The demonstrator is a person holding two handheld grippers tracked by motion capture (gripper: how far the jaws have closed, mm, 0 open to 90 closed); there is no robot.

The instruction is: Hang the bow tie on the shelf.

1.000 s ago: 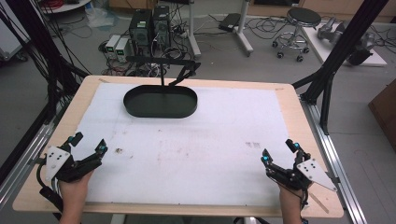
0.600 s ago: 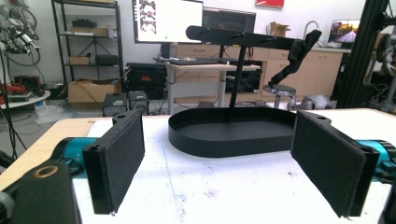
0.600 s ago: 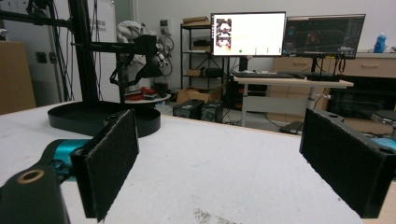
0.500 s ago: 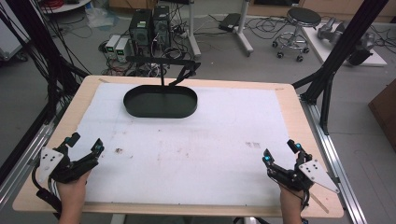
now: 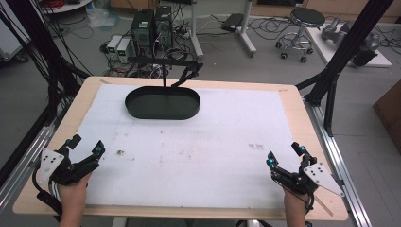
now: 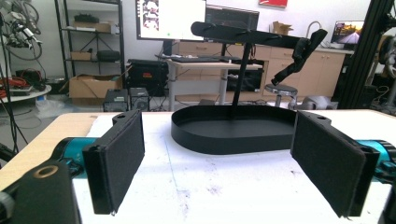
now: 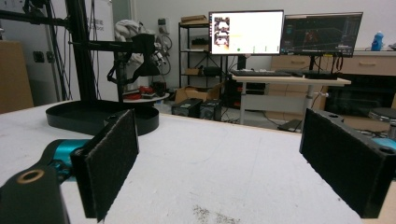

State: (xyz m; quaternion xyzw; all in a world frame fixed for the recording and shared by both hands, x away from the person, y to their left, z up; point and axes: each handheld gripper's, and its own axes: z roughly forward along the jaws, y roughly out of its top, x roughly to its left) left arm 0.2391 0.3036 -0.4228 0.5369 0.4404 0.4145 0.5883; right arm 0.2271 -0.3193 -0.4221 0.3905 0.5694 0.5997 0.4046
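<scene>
My left gripper (image 5: 86, 144) rests at the near left corner of the white mat (image 5: 189, 151), held by a hand, jaws open and empty. At the near right corner my right gripper (image 5: 283, 154) is also open with nothing in it. A black oval tray (image 5: 163, 116) stands at the far side of the mat, left of centre, with a black post and cross arm (image 5: 163, 64) rising behind it. In the left gripper view the gripper (image 6: 219, 156) points straight at the tray (image 6: 233, 140). The right gripper view has the gripper (image 7: 219, 154) facing bare mat, with the tray (image 7: 100, 119) far off to the left.
The mat lies on a wooden table (image 5: 302, 113) with its edges showing all round. Black frame posts (image 5: 335, 71) stand at the table's far corners. Small dark specks (image 5: 119, 152) mark the mat near the left gripper. Computers, cables and a stool (image 5: 307, 19) sit on the floor beyond.
</scene>
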